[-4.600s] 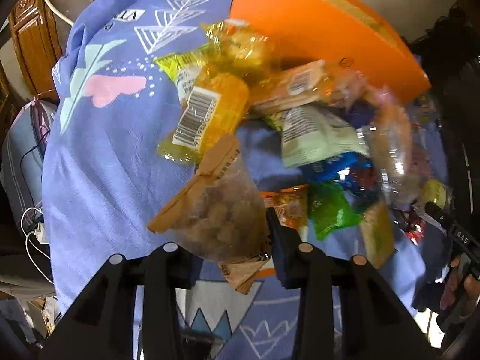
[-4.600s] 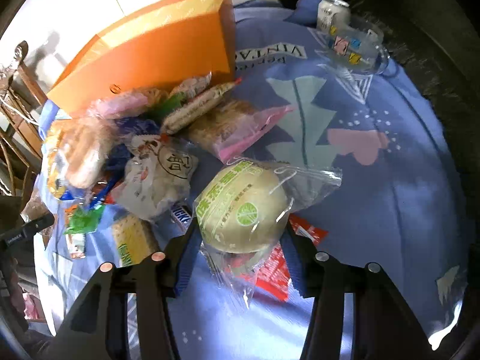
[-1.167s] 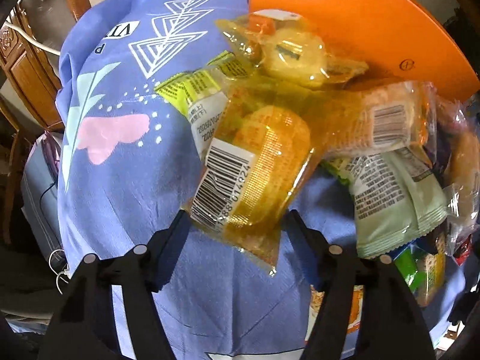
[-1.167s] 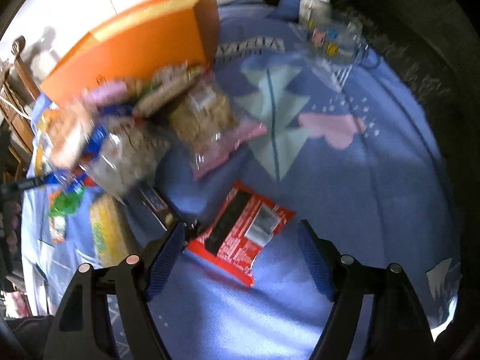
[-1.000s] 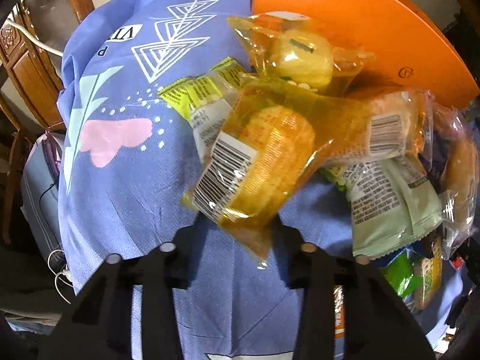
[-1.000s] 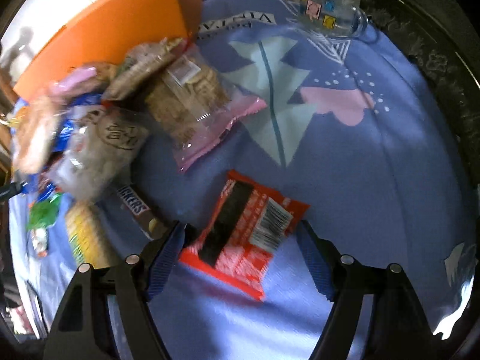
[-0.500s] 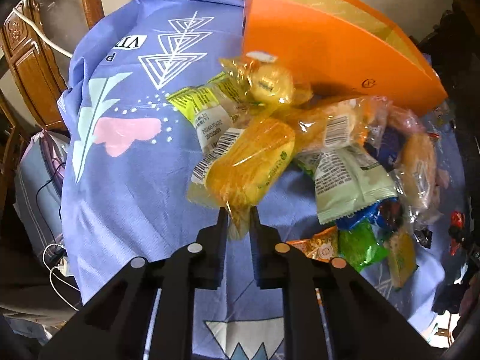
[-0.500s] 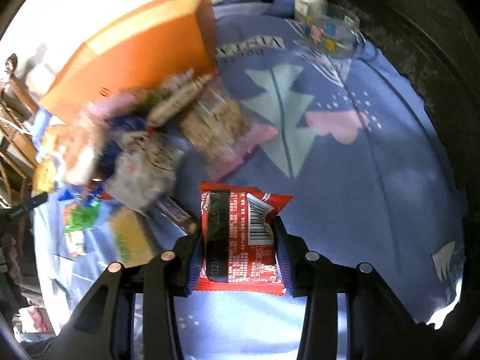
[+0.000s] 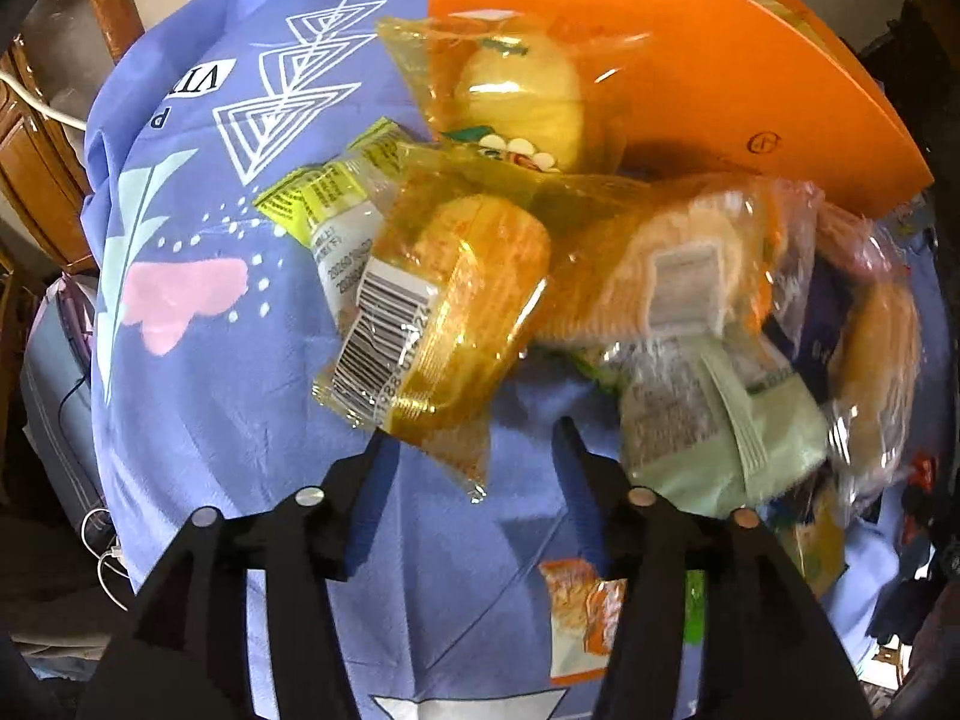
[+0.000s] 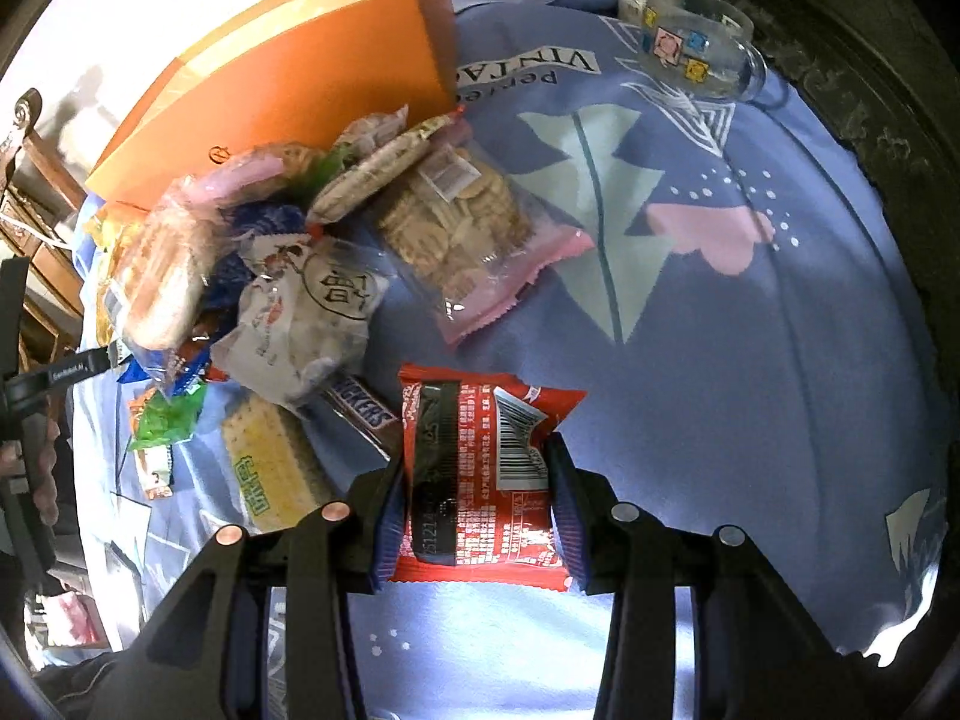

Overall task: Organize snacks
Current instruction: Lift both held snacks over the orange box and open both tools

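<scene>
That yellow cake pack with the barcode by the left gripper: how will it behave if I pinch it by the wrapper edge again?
The yellow cake pack has loose, glossy film, so its edge will probably crumple and may slip. The cake looks soft, likely light but easily squashed. The left gripper is opening; the pack's bottom seal lies between its jaws, untouched.

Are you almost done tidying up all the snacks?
Not nearly. Nothing looks sorted yet: most packets are heaped beside the orange cardboard box. The right gripper is clamped on a red foil packet. The left gripper is opening around a yellow wrapped cake.
</scene>
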{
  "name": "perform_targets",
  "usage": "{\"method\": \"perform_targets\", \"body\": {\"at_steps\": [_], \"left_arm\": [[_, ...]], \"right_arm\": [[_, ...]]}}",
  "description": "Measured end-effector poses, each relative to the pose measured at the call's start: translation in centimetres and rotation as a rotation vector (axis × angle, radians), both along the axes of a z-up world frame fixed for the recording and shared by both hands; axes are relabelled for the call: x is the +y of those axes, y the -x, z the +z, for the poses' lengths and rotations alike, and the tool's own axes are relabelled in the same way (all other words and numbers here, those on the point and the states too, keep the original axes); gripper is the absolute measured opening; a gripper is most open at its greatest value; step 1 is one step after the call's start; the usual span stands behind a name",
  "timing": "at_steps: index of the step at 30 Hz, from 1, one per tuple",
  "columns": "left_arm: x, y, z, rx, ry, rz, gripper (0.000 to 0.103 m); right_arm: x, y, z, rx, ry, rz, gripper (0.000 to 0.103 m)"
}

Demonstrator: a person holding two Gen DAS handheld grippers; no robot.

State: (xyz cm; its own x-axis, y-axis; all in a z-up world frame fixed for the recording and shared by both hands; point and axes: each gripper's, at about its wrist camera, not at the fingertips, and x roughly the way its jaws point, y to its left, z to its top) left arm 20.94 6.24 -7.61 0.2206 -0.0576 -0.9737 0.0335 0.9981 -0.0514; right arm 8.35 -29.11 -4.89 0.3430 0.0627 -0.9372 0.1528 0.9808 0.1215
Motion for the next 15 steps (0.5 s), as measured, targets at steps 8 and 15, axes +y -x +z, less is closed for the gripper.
{"method": "perform_targets", "body": {"at_steps": [8, 15], "left_arm": [[1.5, -1.2, -0.6, 0.011, 0.051, 0.058, 0.010], [2.6, 2.3, 4.1, -0.081, 0.067, 0.029, 0.006]], "right_arm": [[0.1, -1.3, -2.8, 0.067, 0.009, -0.005, 0.043], [0.1, -2.3, 1.4, -0.035, -0.021, 0.028, 0.043]]}}
